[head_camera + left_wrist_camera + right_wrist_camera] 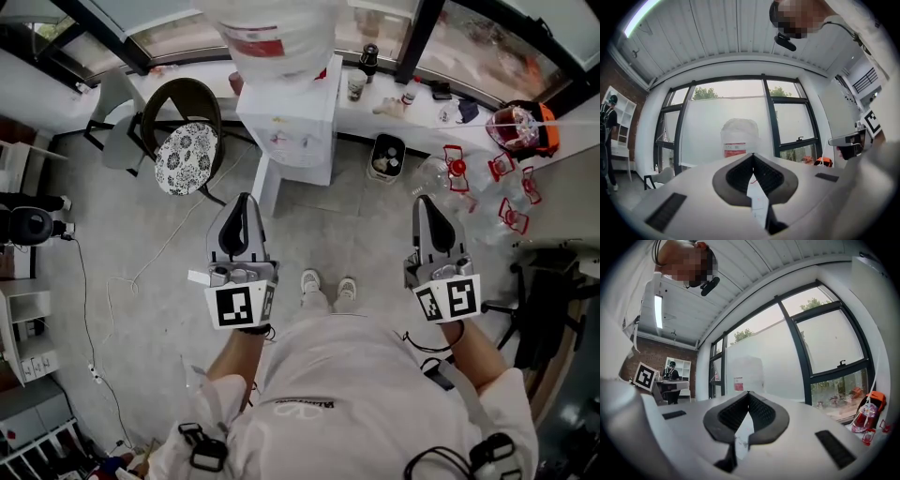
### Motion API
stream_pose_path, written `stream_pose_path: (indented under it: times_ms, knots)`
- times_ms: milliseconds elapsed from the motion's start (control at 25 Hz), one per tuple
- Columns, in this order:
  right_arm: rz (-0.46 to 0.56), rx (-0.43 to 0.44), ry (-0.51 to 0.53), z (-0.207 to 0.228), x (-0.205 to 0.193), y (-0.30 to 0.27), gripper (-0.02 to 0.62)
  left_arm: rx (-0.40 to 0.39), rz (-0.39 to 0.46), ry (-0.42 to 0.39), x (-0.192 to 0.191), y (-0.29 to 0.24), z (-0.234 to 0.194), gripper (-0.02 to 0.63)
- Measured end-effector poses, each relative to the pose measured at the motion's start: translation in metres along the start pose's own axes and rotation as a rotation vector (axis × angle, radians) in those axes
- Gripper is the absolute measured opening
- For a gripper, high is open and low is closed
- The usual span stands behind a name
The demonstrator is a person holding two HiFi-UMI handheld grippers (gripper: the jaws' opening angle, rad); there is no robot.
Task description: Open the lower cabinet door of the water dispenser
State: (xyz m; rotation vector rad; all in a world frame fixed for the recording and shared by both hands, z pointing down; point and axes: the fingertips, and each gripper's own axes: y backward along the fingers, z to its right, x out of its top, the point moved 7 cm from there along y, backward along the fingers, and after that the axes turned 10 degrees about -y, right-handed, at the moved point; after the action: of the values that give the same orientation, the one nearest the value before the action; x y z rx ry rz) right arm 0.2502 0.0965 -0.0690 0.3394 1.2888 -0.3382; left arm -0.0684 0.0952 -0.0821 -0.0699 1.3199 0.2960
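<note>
Both the left hand-held gripper (245, 202) and the right hand-held gripper (425, 202) have their jaws together and empty. They are well apart from the water dispenser (291, 122) at twelve o'clock. I cannot tell whether its lower door is open.

All three views toward water dispenser (298, 131)

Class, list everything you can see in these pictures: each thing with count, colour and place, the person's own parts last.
Water dispenser: one, white, against the window ledge, top centre.
Water bottle: one, pale with red label, atop the dispenser.
Chair: one, dark with patterned cushion, left of the dispenser.
Bin: one, dark, right of the dispenser.
Cable: one, white, on the floor at left.
Shoes: two, white, on the floor, centre.
Left gripper: one, white, jaws together, empty.
Right gripper: one, white, jaws together, empty.
</note>
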Motion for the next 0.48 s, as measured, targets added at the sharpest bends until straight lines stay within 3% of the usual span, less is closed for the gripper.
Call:
stream_pose_path:
  times_ms: [480]
  knots:
    - [0.005, 0.052, 0.011, -0.021, -0.001, 0.003, 0.015, -0.031, 0.019, 0.006, 0.008, 0.007, 0.008, 0.006]
